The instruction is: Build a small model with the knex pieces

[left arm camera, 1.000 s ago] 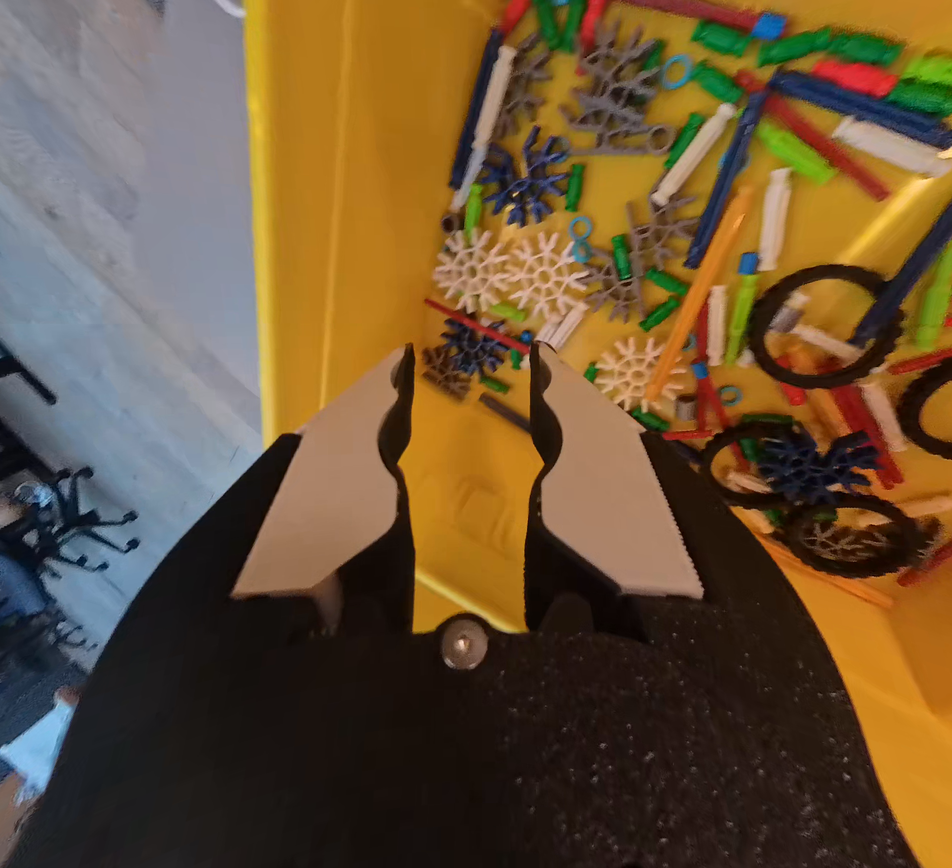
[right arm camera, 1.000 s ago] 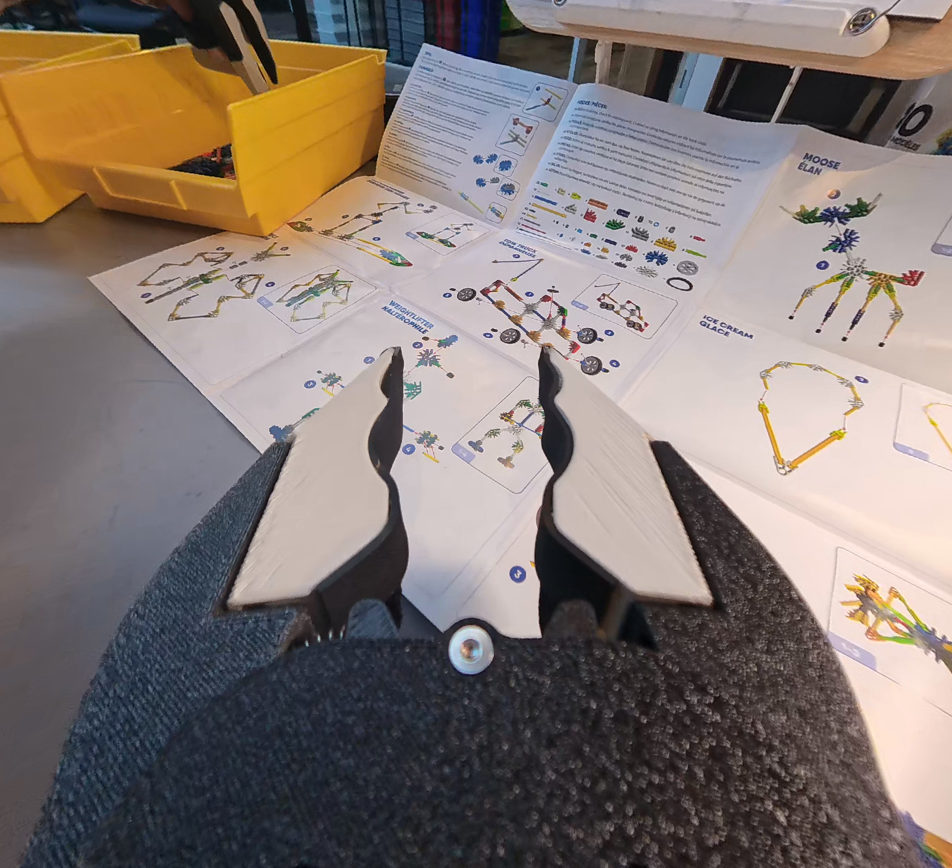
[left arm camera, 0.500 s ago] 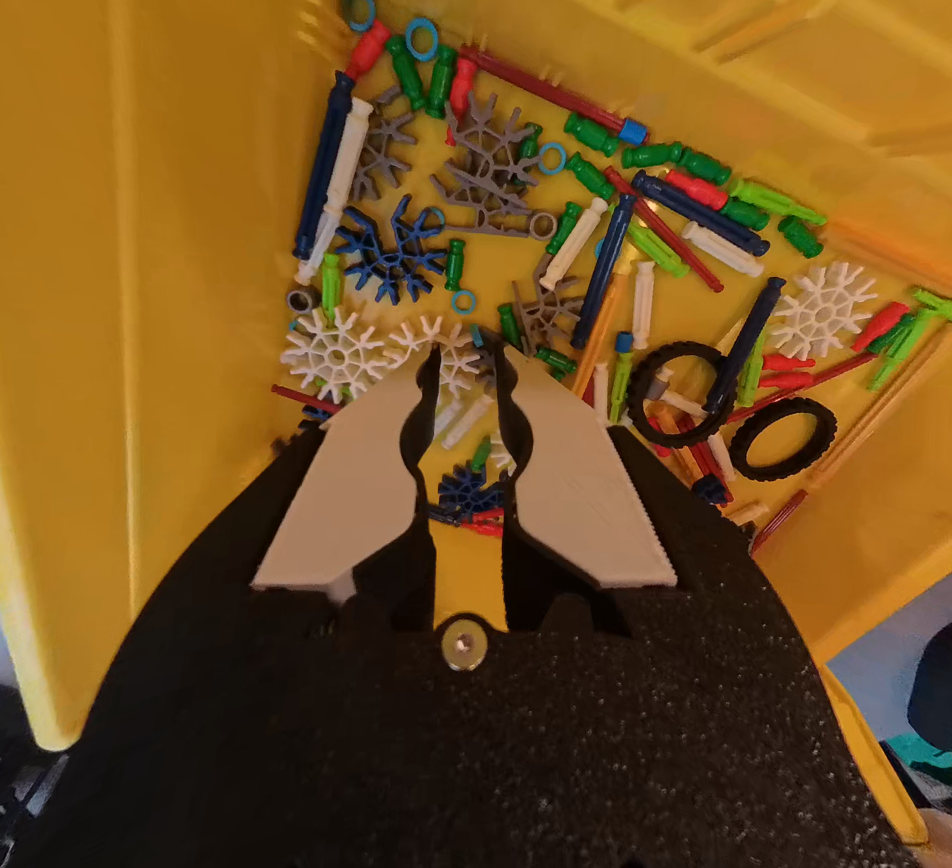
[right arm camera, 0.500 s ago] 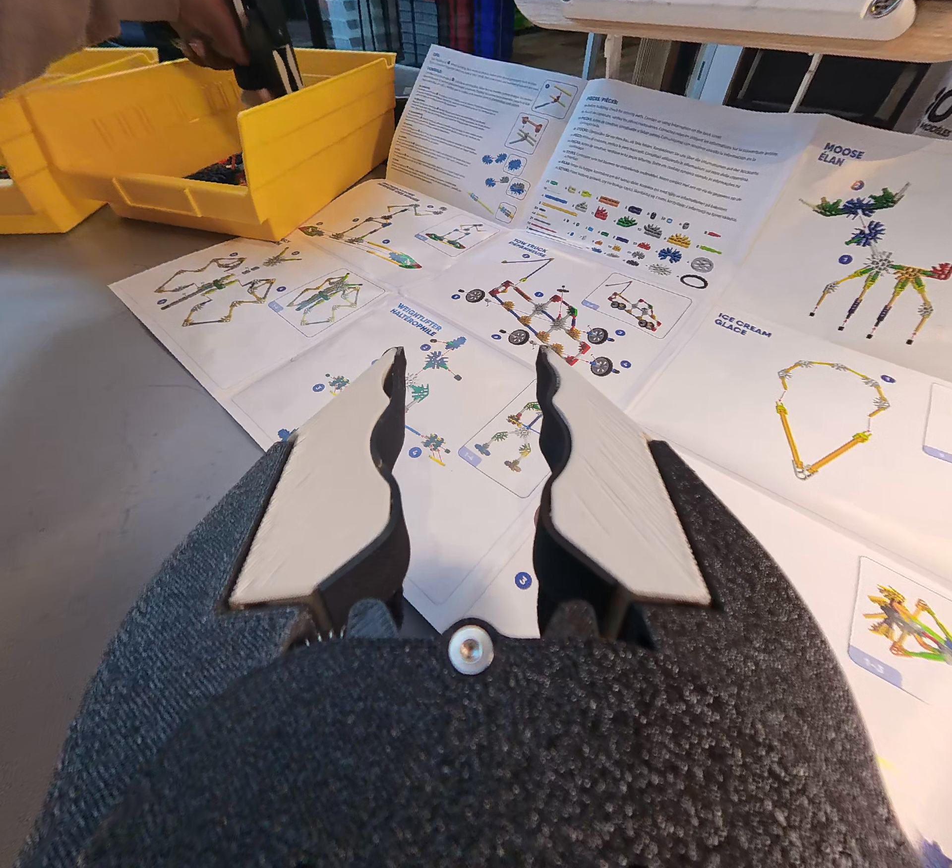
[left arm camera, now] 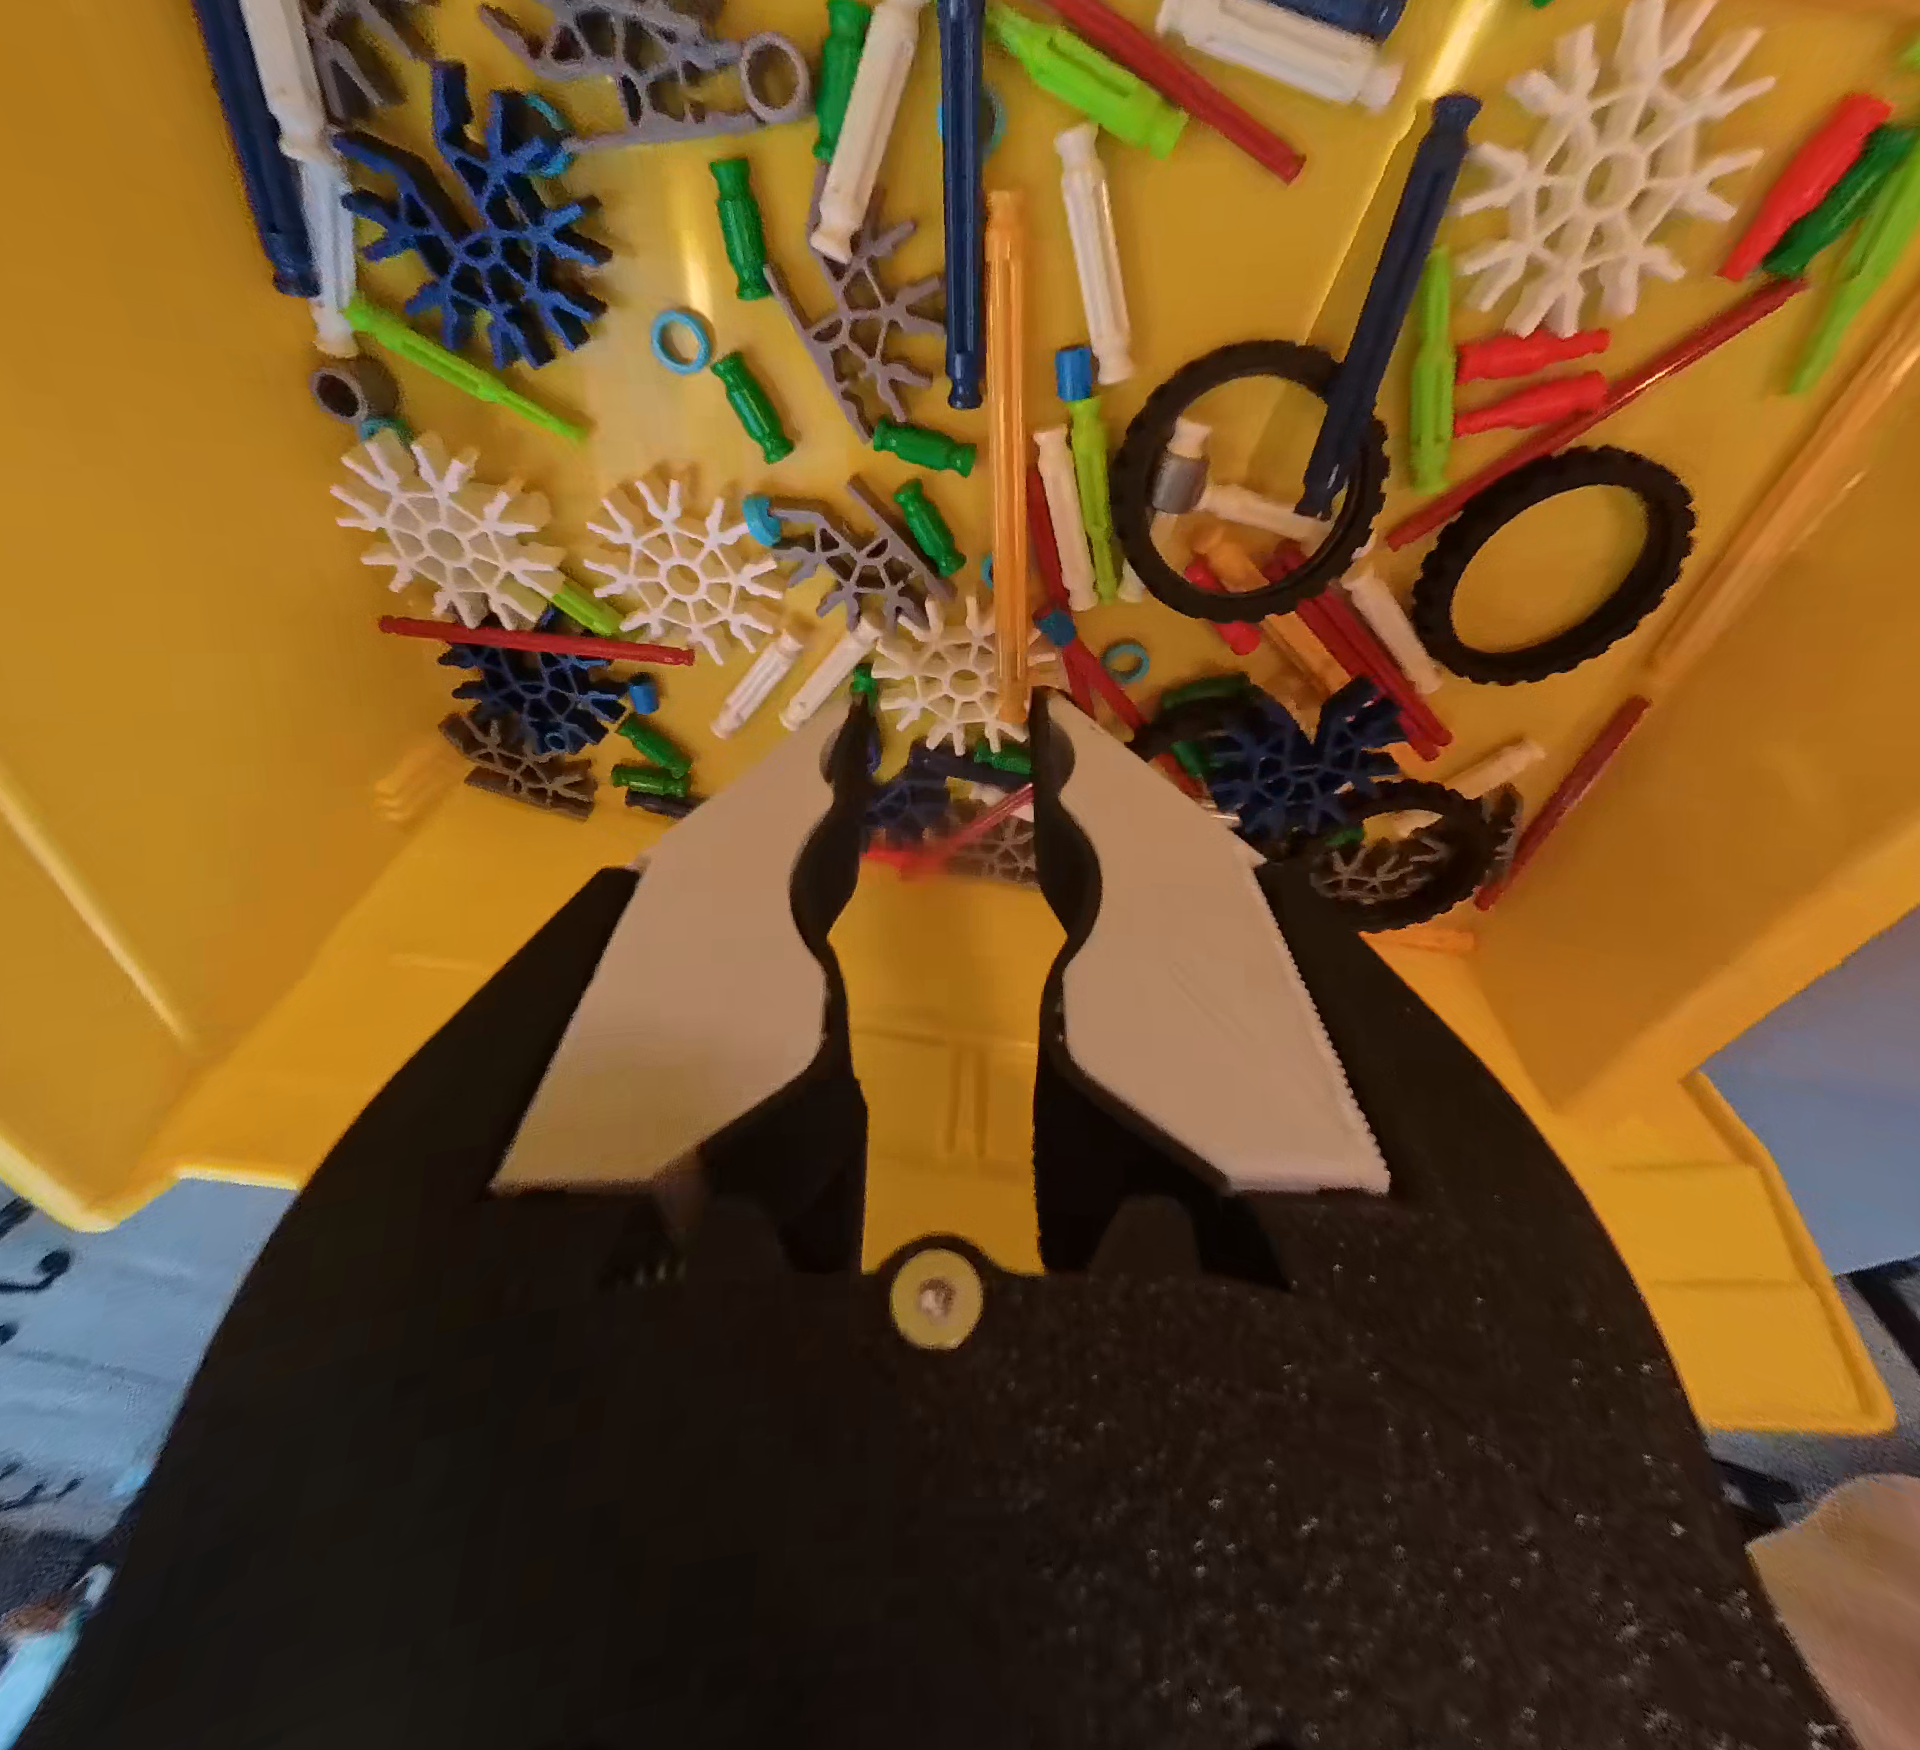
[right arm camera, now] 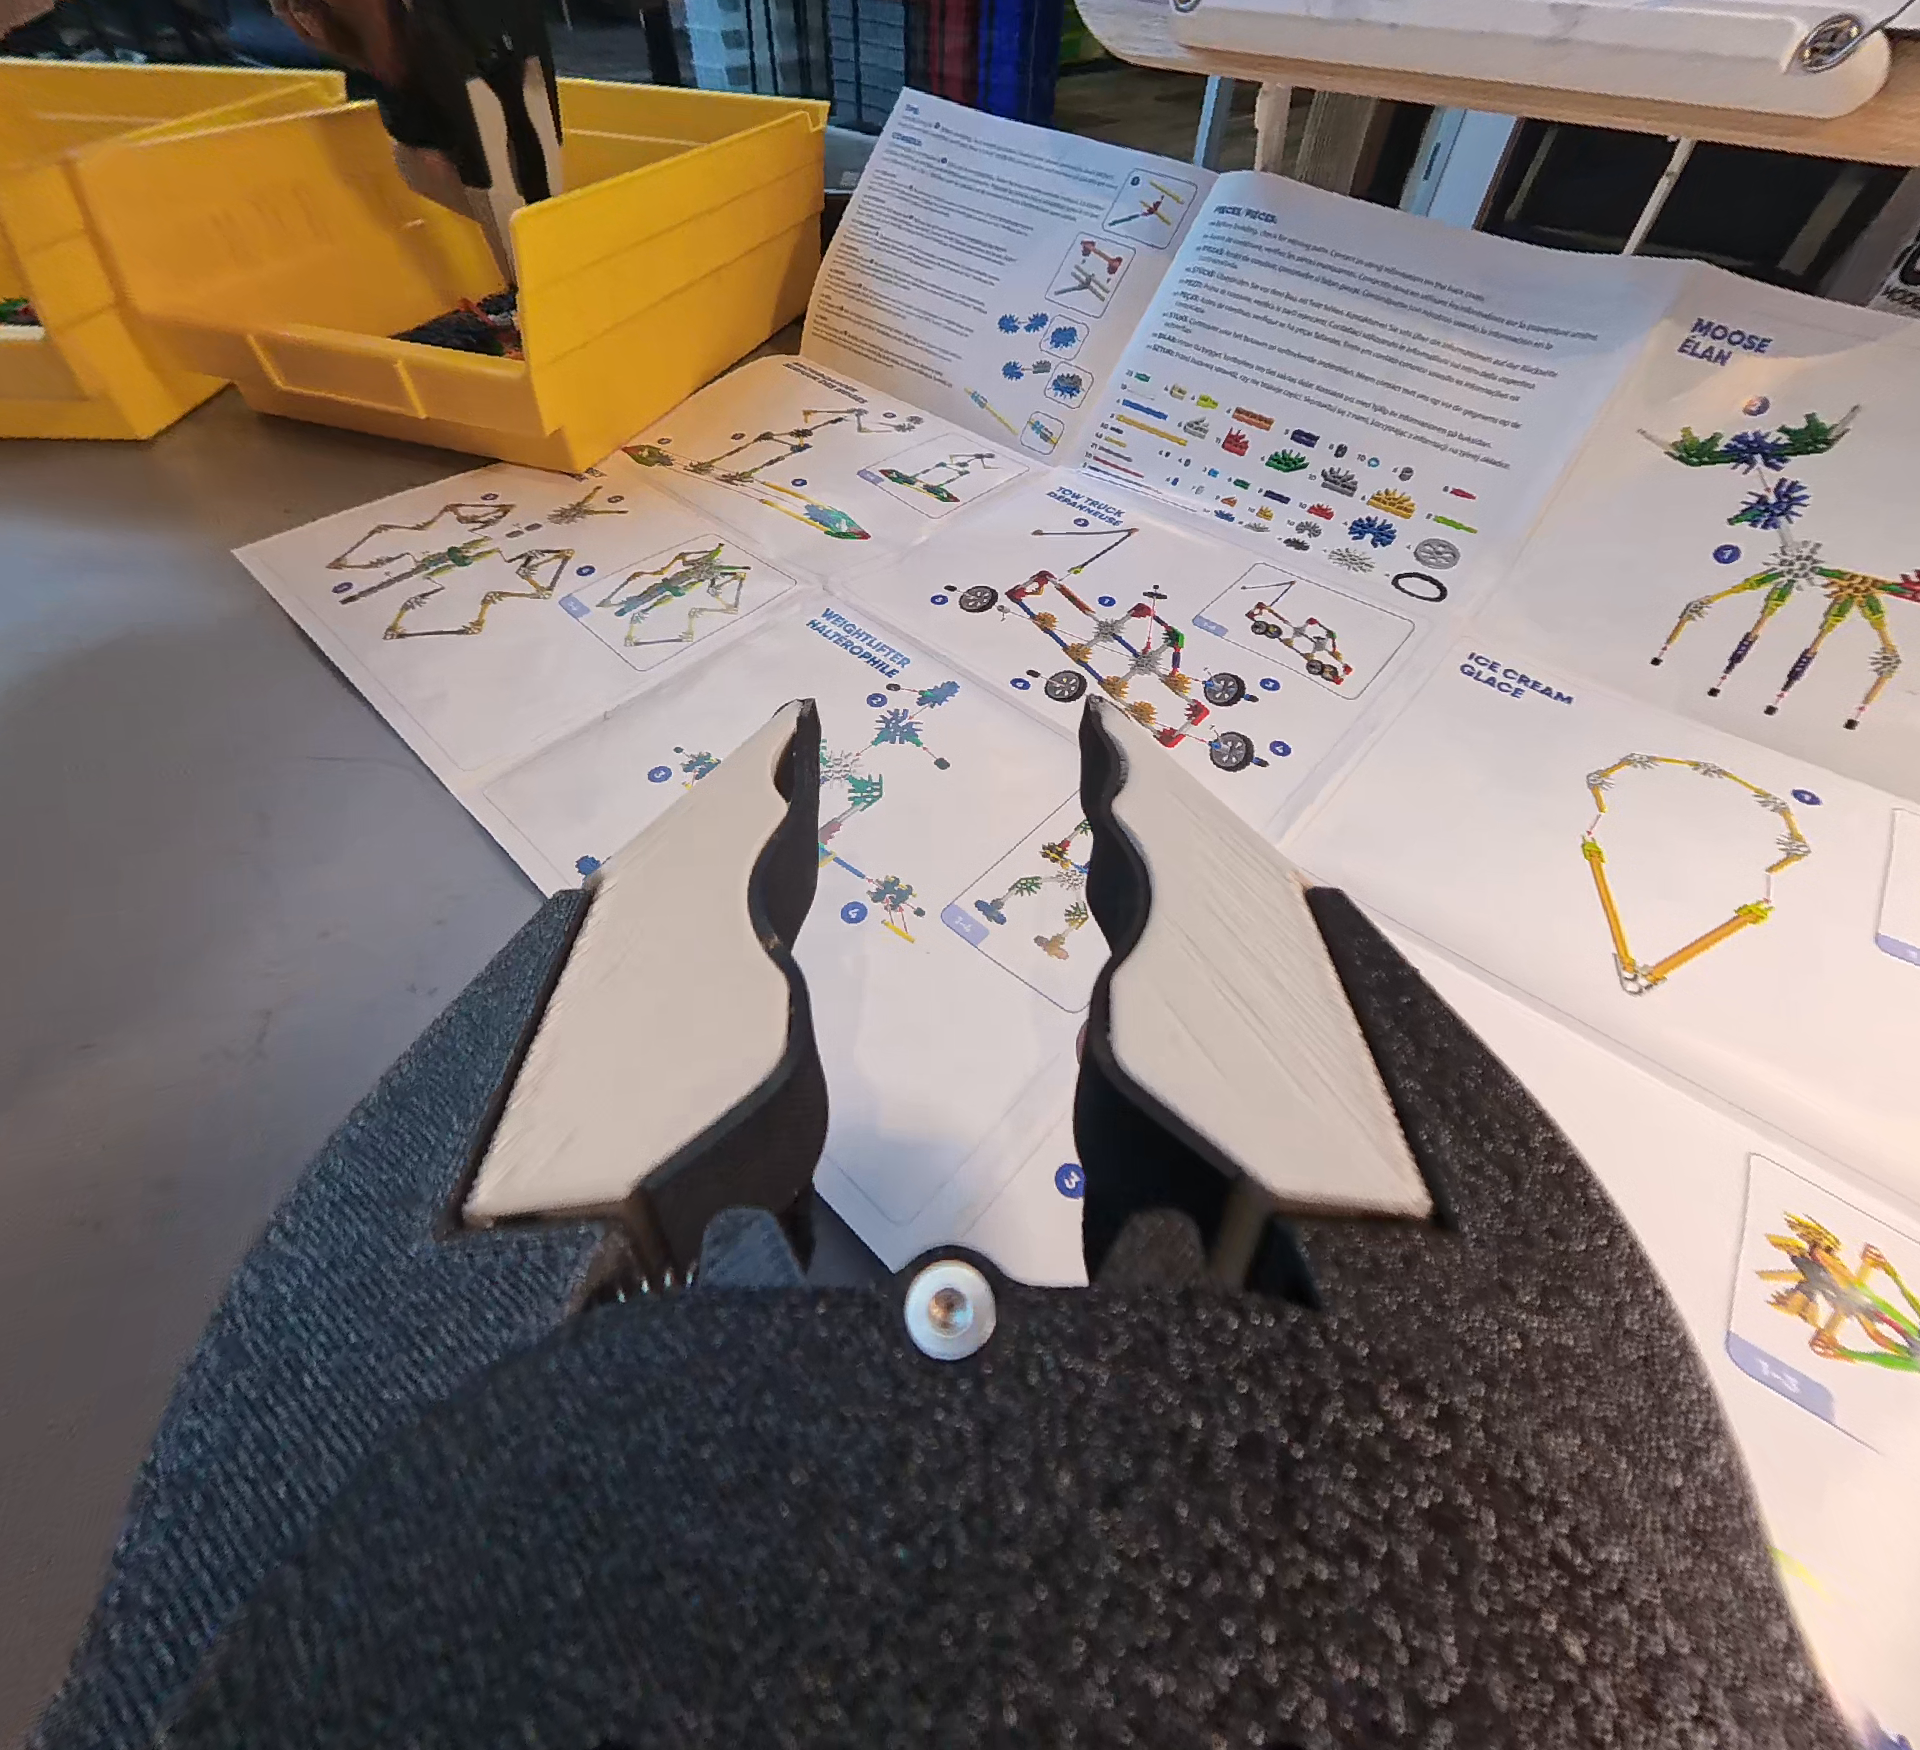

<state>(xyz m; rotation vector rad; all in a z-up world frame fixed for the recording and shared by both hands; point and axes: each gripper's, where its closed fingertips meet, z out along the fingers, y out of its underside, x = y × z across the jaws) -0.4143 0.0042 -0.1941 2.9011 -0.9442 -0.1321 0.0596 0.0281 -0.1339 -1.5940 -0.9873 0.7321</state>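
My left gripper [left arm camera: 943,721] is open and empty, deep inside a yellow bin [left arm camera: 187,890] of plastic construction pieces. Its tips hang just above a white snowflake connector [left arm camera: 951,677] and the near end of a long orange rod [left arm camera: 1004,453]. A blue connector [left arm camera: 1294,770] and red rods lie beside the right fingertip. My right gripper [right arm camera: 945,724] is open and empty, held above an unfolded instruction sheet [right arm camera: 1039,578] on the grey table. The left gripper [right arm camera: 488,142] also shows far off in the right wrist view, reaching into the yellow bin [right arm camera: 644,287].
The bin holds several rods, snowflake connectors, blue rings and black tyres [left arm camera: 1252,479]. A second yellow bin [right arm camera: 73,370] stands left of the first. A white board on a wooden stand [right arm camera: 1507,17] rises behind the sheet. Bare grey table [right arm camera: 208,817] lies to the left. The left gripper's tips are roughly 50 cm from the right gripper's.
My left gripper has gone deeper into the bin and its jaws have widened after narrowing half a second ago. My right gripper has drifted slightly over the sheet, still open.
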